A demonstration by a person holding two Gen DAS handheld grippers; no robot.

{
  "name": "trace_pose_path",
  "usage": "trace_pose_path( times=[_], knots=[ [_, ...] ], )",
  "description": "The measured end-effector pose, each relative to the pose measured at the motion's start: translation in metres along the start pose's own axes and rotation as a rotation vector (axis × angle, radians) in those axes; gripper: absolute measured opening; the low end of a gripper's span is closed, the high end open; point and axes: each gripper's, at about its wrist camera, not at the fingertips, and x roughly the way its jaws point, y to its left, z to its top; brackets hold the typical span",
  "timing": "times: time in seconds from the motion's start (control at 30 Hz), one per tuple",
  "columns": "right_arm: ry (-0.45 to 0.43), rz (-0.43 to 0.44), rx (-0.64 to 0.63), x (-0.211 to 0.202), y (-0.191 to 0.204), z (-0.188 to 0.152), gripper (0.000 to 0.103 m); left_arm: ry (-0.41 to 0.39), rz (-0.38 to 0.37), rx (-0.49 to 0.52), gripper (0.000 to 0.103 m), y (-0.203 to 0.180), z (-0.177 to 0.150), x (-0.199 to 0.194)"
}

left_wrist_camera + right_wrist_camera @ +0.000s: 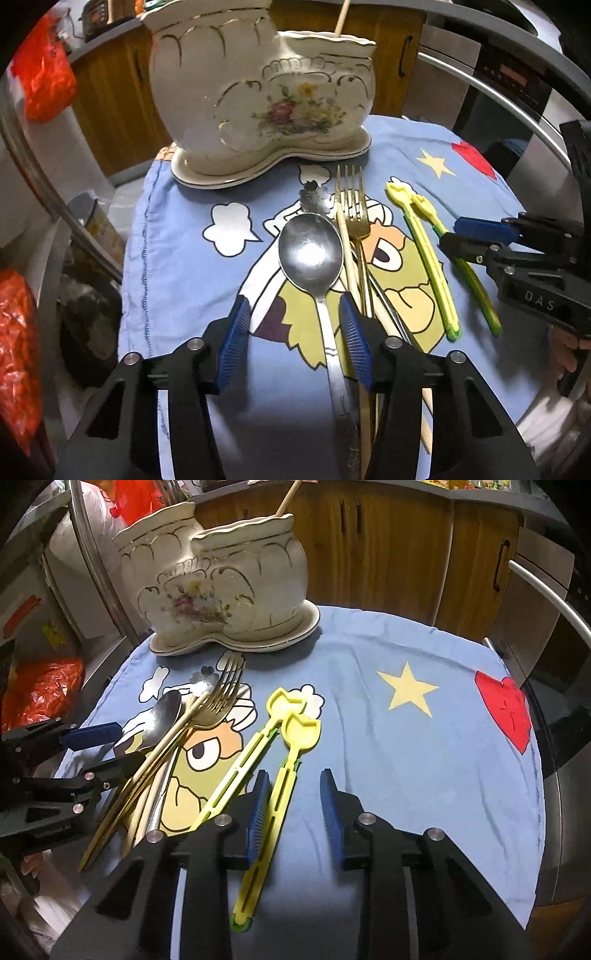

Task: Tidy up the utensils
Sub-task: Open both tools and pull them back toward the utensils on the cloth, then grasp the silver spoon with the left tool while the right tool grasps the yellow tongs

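A white floral ceramic holder (258, 92) stands at the back of the blue cartoon cloth (177, 266); a wooden chopstick (341, 16) sticks out of it. A steel spoon (310, 254), a gold fork (352, 206), a wooden chopstick (347, 251) and other metal utensils lie in a pile. My left gripper (295, 306) is open, its jaws either side of the spoon's neck. Two yellow-green plastic utensils (273, 746) lie to the right. My right gripper (293, 786) is open, the handle of one yellow utensil between its jaws, close to the left pad (258, 812).
The holder (221, 583) also shows in the right wrist view, with wooden cabinets (388, 554) behind. Red plastic bags (44, 85) hang at the left. An oven front (517, 81) is at the right. The cloth's right half (424, 757) holds only printed shapes.
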Motion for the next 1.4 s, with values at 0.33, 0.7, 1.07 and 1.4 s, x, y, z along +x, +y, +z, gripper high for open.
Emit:
trace_pose_path(
  times=[0.33, 0.7, 1.07, 1.4],
  knots=[
    [-0.006, -0.025, -0.023, 0.006, 0.004, 0.007, 0.018, -0.014, 0.031, 0.065, 0.027, -0.012, 0.003, 0.004],
    [-0.041, 0.034, 0.036, 0.003, -0.006, 0.006, 0.010, -0.047, 0.009, 0.045, 0.008, -0.004, 0.000, 0.002],
    [-0.211, 0.076, 0.066, -0.032, -0.004, 0.009, 0.010, -0.174, -0.027, -0.036, 0.007, 0.015, -0.007, -0.032],
    [-0.323, 0.089, 0.055, -0.055, 0.002, 0.011, 0.010, -0.298, -0.056, -0.066, 0.006, 0.022, -0.006, -0.069]
  ],
)
